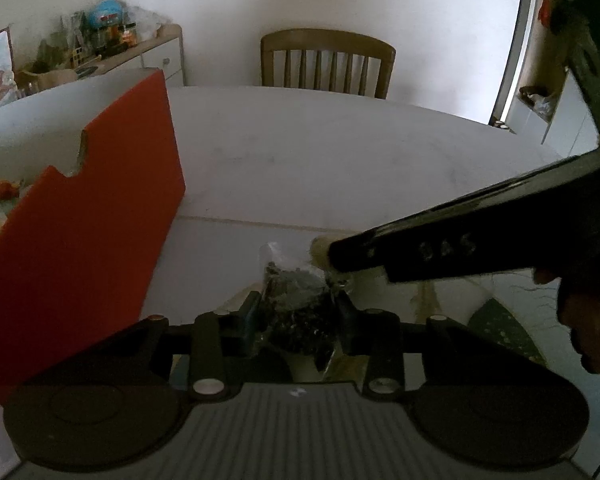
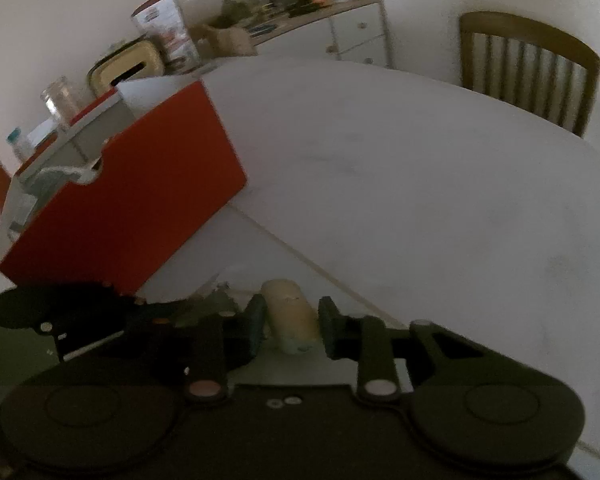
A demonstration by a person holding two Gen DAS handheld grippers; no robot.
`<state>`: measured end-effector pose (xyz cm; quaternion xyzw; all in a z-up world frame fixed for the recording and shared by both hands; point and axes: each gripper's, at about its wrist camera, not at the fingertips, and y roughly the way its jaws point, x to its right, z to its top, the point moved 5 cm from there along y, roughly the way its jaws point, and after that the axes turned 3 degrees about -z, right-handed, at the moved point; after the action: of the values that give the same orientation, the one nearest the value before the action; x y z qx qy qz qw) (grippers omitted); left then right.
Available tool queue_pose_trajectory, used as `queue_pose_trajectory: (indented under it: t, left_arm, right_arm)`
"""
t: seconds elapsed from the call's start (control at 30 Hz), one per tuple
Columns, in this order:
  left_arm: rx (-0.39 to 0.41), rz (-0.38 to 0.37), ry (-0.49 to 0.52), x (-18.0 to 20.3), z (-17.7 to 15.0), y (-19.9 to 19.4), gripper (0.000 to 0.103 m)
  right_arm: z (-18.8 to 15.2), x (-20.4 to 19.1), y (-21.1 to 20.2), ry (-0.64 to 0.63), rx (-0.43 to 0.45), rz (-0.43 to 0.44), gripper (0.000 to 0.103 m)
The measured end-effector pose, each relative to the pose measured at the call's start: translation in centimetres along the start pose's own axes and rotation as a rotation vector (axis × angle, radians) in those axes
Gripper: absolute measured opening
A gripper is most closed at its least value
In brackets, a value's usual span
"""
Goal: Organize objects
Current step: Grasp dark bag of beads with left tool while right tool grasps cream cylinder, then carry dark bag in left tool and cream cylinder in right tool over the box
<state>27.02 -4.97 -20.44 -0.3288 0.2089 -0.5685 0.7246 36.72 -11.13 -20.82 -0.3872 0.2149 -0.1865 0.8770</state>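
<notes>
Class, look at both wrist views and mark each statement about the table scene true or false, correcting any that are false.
1. The left gripper has a clear bag of dark bits between its fingers. True.
2. The right gripper is positioned around a blue ball. False: a cream-coloured cylinder sits between its fingers.
3. The red box on the table is open at the top. True.
4. Two chairs stand at the far edge of the table. False: only one wooden chair is visible.
5. The cabinet by the wall has a bare top. False: it is cluttered with items.
</notes>
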Motion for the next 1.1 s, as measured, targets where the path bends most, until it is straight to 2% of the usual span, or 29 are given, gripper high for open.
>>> queue_pose_trajectory:
  t: [0.17, 0.43, 0.87, 1.1]
  left_arm:
    - [0.009, -0.016, 0.006, 0.3, 0.4, -1.4, 0.036]
    - [0.020, -0.044, 0.006, 0.2, 1.2, -4.7, 0.036]
    - [0.058, -0.095, -0.012, -1.2, 3.6, -11.5, 0.036]
    - [0.062, -0.085, -0.020, -3.0, 4.6, -14.5, 0.036]
  right_arm:
    - [-0.4, 0.5, -1.9, 0.078, 0.043, -0.053, 0.020]
    - [-1.2, -1.4, -5.7, 0.085, 0.077, -0.145, 0.020]
    - [-0.4, -6.9, -12.8, 0.059, 0.148, -0.205, 0.020]
    - [0.4, -9.8, -15.7, 0.027, 0.183, -0.223, 0.020]
